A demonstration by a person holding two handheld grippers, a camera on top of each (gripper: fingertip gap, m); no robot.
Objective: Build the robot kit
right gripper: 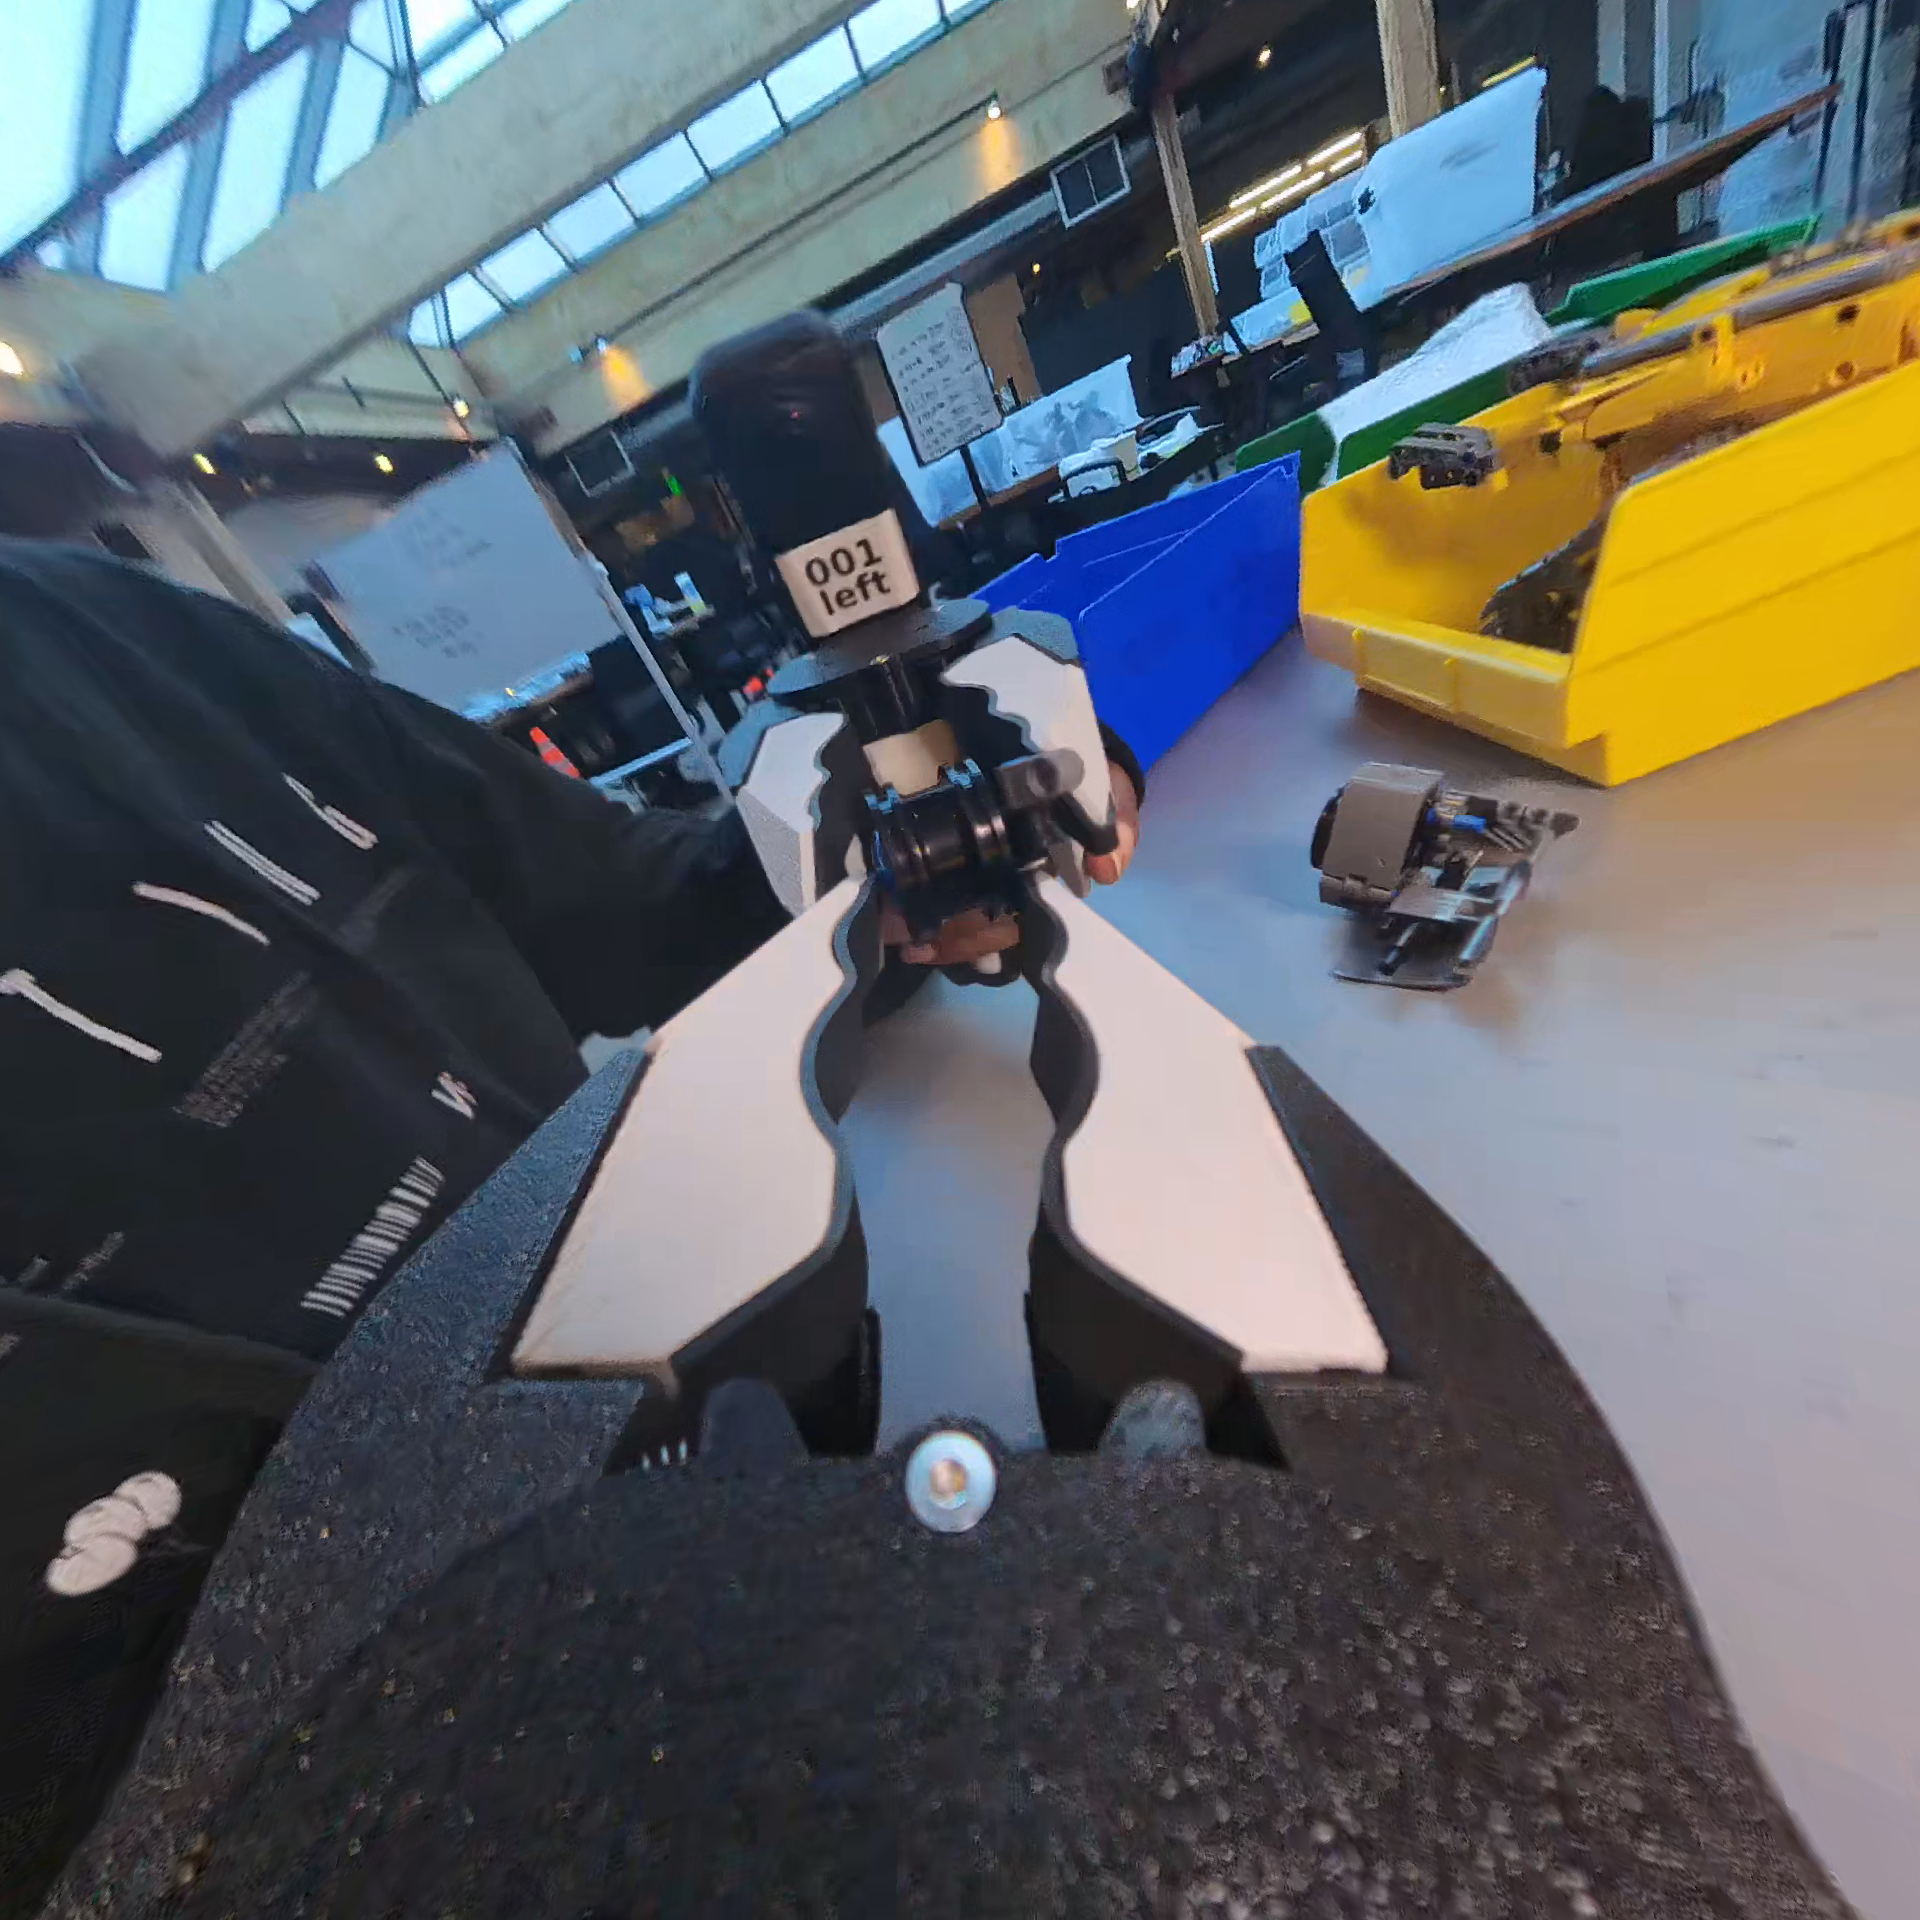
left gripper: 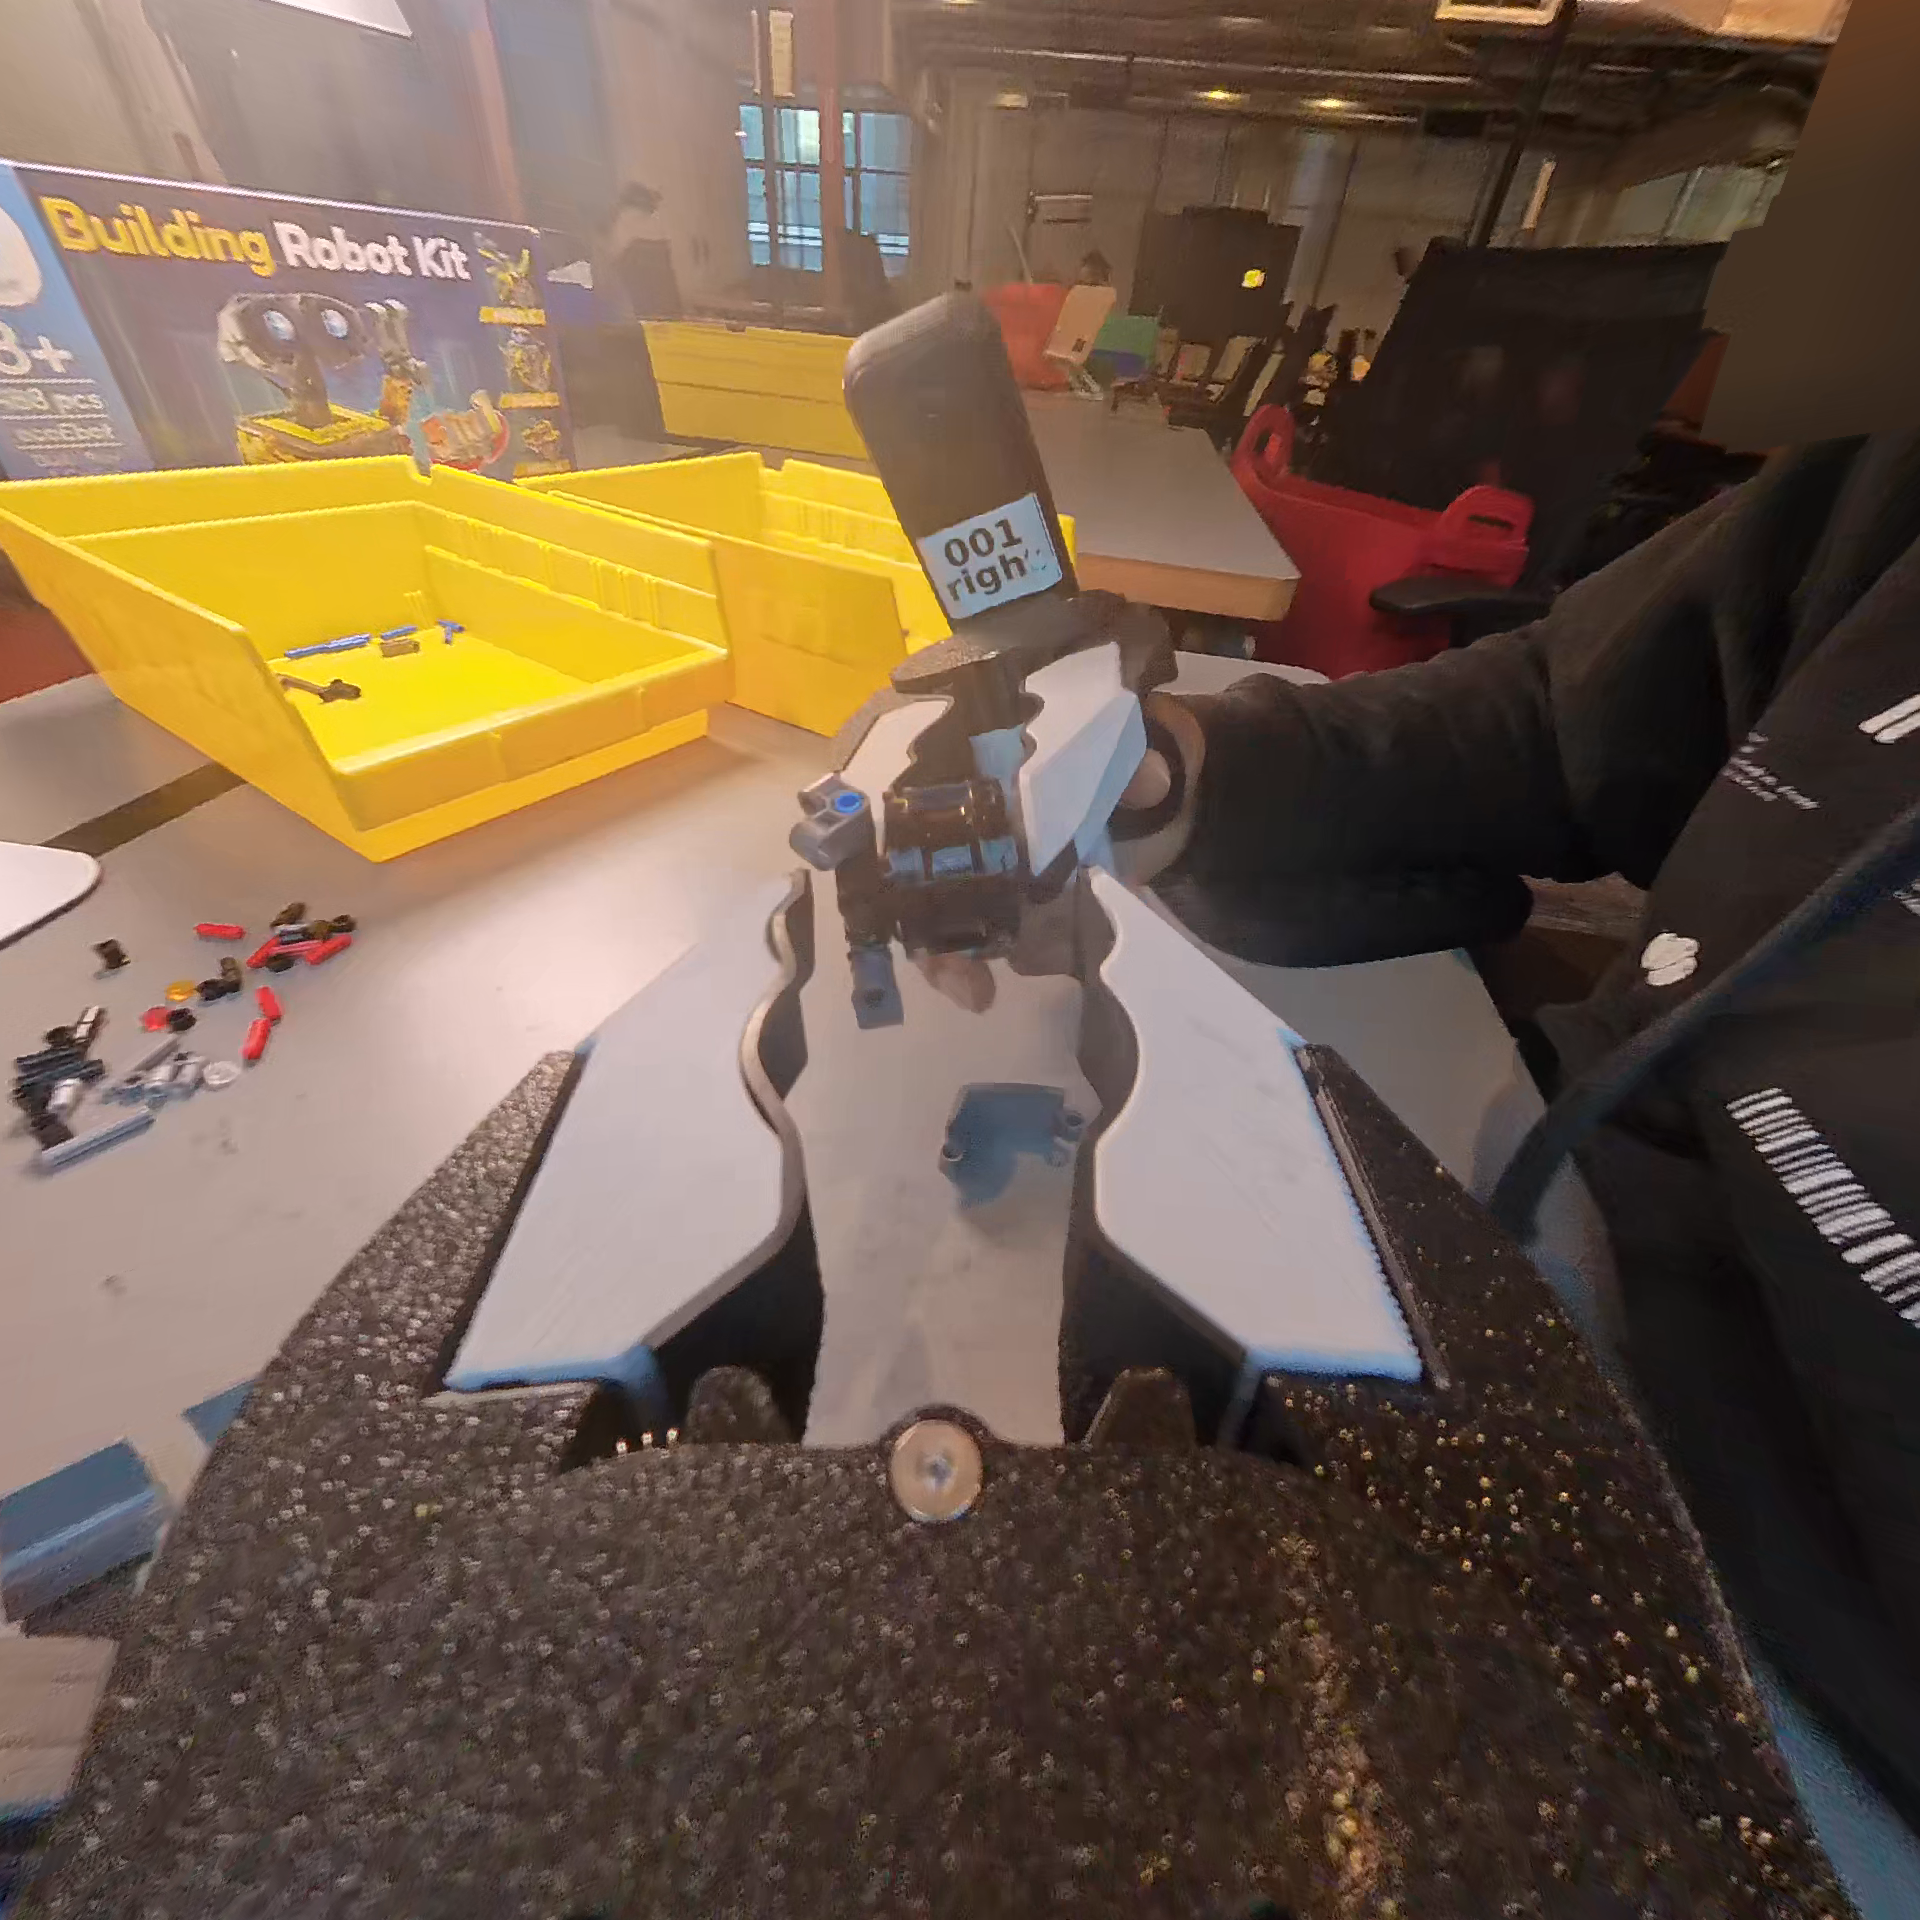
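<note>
While both grippers [left gripper: 940,894] pinch it, assembly [left gripper: 914,862] (dark bricks) hangs upright.

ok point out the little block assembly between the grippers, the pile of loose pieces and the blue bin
block assembly [left gripper: 925,862], left wrist view, its dark middle
loose pieces [left gripper: 177,1023], left wrist view, middle of the pile
blue bin [right gripper: 1174,613], right wrist view, its side wall

Small blk/grey brick assembly [left gripper: 935,862], blue pin on its grey arm, upright, held above the table [left gripper: 416,1039], btwn right gripper [right gripper: 951,896] tips, left gripper [left gripper: 940,896] tips flanking.
</note>
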